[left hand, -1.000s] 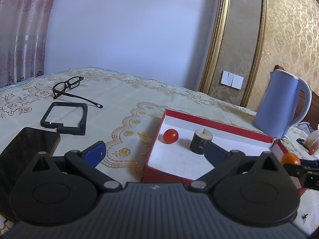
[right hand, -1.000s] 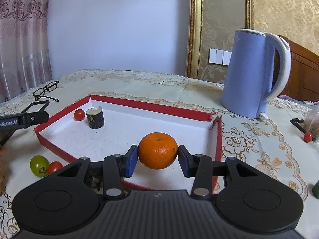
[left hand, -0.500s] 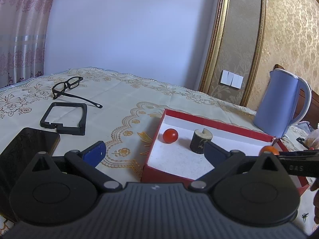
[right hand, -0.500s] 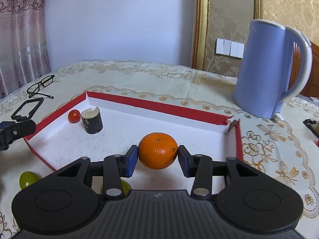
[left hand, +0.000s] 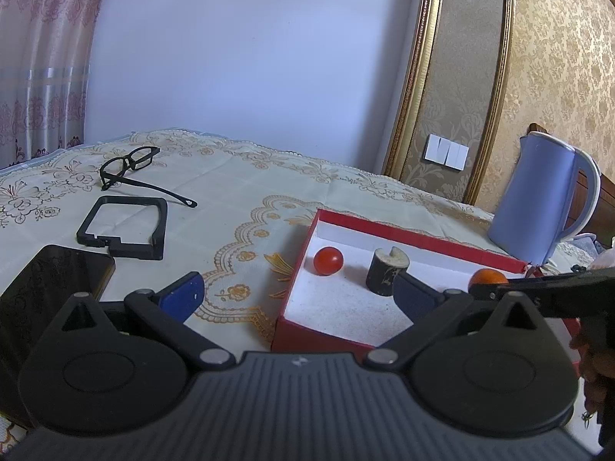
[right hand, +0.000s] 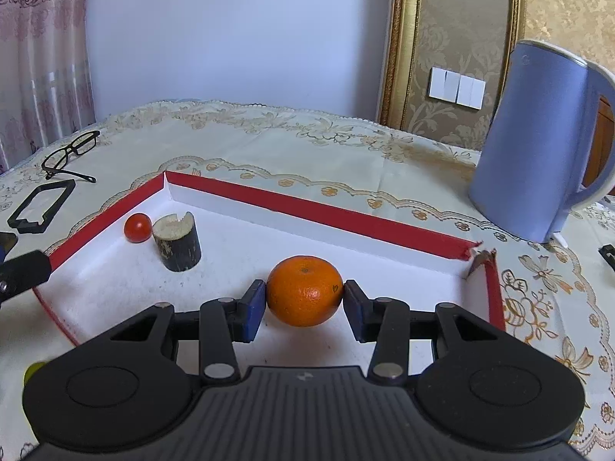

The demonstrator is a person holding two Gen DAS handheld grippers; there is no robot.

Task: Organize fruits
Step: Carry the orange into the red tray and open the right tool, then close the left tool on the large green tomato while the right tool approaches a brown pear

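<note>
Right gripper (right hand: 304, 303), jaws closed on the mandarin (right hand: 304, 291) at lower centre over the red box (right hand: 307, 207); released high, it may roll into the tomato (right hand: 137, 227).

A pair of black-framed eyeglasses (left hand: 128, 167) lies folded open on the cream embroidered tablecloth (left hand: 238, 176). Nearer, an open black plastic rectangular frame (left hand: 125, 228), then a dark glossy slab (left hand: 50, 288). A lilac electric kettle (right hand: 538, 142) stands upright at right, below a white wall switch panel (right hand: 456, 87).
</note>
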